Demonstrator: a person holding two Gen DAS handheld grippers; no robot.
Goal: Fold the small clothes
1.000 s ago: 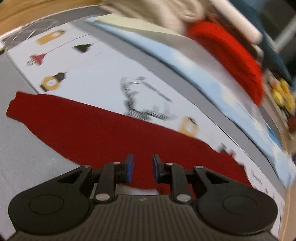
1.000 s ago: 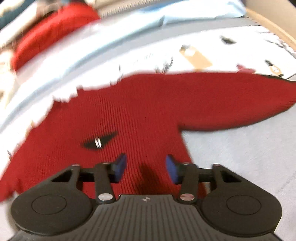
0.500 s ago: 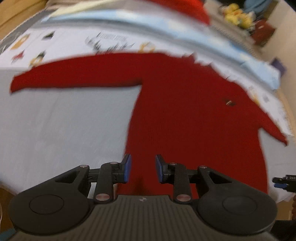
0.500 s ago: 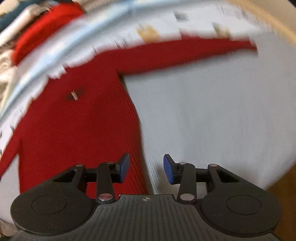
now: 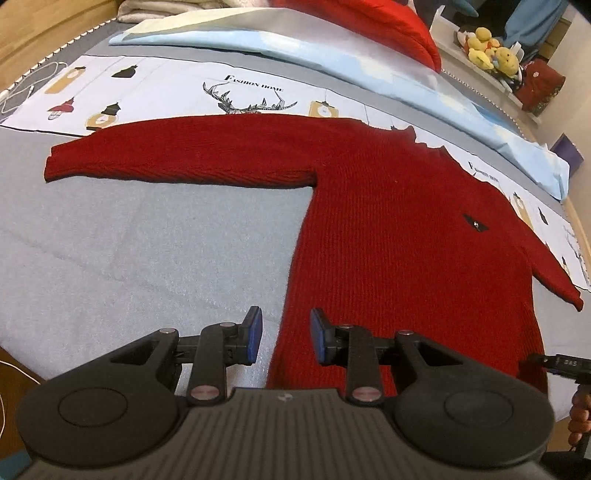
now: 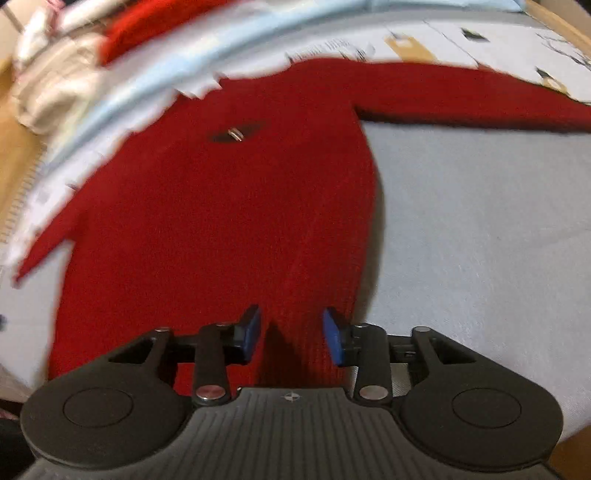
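A dark red knitted sweater (image 5: pixel 388 229) lies flat, front up, on the grey bedcover (image 5: pixel 147 258), both sleeves spread out sideways. A small black patch (image 5: pixel 475 223) marks its chest. My left gripper (image 5: pixel 284 339) hovers open over the sweater's lower left side edge, with nothing between its blue pads. In the blurred right wrist view the same sweater (image 6: pixel 221 221) fills the middle. My right gripper (image 6: pixel 291 339) stands open above the lower right part of the body, pads apart and holding nothing.
Beyond the sweater are a printed white sheet (image 5: pixel 166 85), a light blue quilt (image 5: pixel 332 55) and a red pillow (image 5: pixel 388 26). Plush toys (image 5: pixel 487 48) sit on a shelf at the far right. A hand's fingers (image 5: pixel 578 417) show at the right edge.
Both grippers have pulled back from the sweater's upper part and sleeves to its lower body. The left jaws have widened a little. The sweater has not moved.
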